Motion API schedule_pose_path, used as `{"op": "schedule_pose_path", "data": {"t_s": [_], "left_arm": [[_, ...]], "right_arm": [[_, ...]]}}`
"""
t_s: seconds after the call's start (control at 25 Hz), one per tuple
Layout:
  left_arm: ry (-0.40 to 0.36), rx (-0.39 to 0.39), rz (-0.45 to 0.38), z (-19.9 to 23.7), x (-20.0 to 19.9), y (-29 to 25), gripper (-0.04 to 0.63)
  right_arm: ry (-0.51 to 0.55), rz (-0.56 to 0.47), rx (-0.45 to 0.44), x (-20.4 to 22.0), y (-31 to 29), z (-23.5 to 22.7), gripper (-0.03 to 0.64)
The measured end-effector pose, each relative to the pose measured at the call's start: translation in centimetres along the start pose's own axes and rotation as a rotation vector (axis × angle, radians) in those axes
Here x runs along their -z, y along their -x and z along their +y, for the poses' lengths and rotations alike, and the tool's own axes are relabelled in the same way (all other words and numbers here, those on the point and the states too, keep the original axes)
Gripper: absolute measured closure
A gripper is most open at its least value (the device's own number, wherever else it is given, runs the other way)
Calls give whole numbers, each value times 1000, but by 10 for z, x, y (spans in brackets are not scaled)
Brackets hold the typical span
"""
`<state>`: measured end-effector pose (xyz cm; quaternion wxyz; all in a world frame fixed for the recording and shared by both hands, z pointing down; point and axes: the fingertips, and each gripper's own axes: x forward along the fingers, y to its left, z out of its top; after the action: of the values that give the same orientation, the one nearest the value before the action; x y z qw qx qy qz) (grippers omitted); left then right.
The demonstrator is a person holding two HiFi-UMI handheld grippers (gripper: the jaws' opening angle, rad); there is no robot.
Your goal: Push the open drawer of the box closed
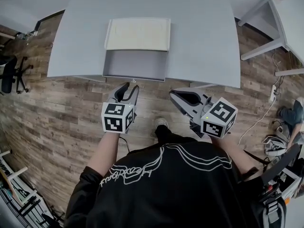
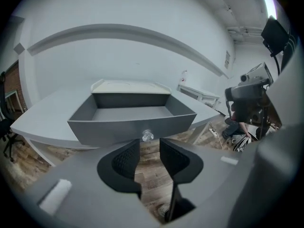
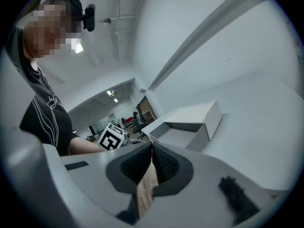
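Note:
A box with a cream top (image 1: pixel 137 33) stands on the pale grey table (image 1: pixel 204 37). Its grey drawer (image 1: pixel 135 64) is pulled out as far as the table's front edge and looks empty. A clear knob (image 2: pixel 147 136) sits at the middle of the drawer front (image 2: pixel 130 127). My left gripper (image 1: pixel 130 87) hovers over the floor just in front of that knob, open, with nothing between its fingers; in the left gripper view (image 2: pixel 148 148) the knob lies just beyond the tips. My right gripper (image 1: pixel 174 95) hangs to the right, below the table edge, shut and holding nothing (image 3: pixel 152 148).
Wood-look floor (image 1: pixel 61 113) runs under and in front of the table. A second white table (image 1: pixel 280 23) stands at the back right, with cables and a power strip (image 1: pixel 273 91) on the floor near it. An office chair (image 1: pixel 9 75) is at far left.

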<state>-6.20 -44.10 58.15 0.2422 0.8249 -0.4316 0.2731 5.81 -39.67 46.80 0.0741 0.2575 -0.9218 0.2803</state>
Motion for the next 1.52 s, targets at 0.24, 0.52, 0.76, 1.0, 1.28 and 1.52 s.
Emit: {"op": "schedule_pose_path", "data": {"t_s": [0.24,0.52,0.76,1.0,1.28,1.52], "left_arm": [[17,-15,-20,7,-1,-7,477],[27,16,-28,3,-5,-12,522],[33,25,-40,3,-15,-15,522],[36,20,-29,14,-28,-31,522],[14,13,-26,27,-53,-56,522],[-10,6,-35,38,-66,-68,522]], "right_arm": [[-11,21,-5,3,-6,-6,607],[-29,30,0,2,-10,-21,606],[-23,31,8,2,-12,-24,607],[-26,38,26,5,-10,-28,607],[-64,41,61,12,-1,-42,607],[-83,30,100,20,6,-42,606]]}}
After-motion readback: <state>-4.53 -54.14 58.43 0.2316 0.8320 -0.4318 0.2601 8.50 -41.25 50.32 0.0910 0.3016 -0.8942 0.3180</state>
